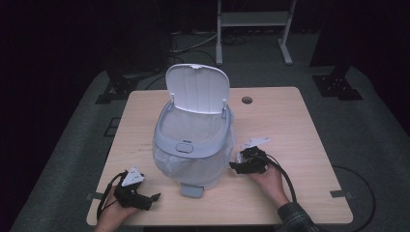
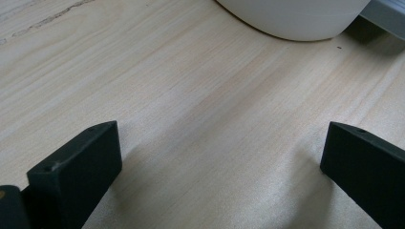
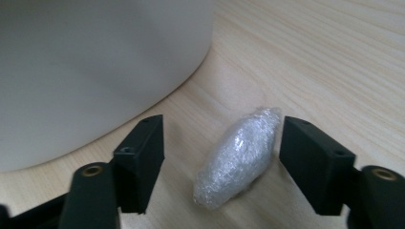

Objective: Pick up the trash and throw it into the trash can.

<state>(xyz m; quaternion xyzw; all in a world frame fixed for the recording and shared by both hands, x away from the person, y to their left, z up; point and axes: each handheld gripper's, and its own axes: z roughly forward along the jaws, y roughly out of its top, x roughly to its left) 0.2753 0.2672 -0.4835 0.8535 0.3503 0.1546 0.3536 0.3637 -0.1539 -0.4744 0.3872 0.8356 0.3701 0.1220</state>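
Right gripper view: right gripper (image 3: pixel 222 143) half-open, straddling wrap wad (image 3: pixel 239 155), not yet gripped. Bin (image 1: pixel 193 145) lid up, waiting. Left gripper (image 2: pixel 219 157) wide, empty.

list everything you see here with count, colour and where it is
trash bin: one, pale grey-white, middle of the table, lid flipped up at the back, clear liner bag inside
pedal: one, grey, at the bin's front foot
crumpled clear wrap wad: one, silvery clear, on the table just right of the bin, between the right gripper's jaws
table: one, light wood, round hole near its far edge
white frame: one, on the floor behind the table
black stand feet: on the grey floor at the far corners
left gripper: one, black, near left of the table, jaws open over bare wood
right gripper: one, black, jaws open, the right jaw near or against the wad
hands: two, at the near edge; plaid sleeve on the right
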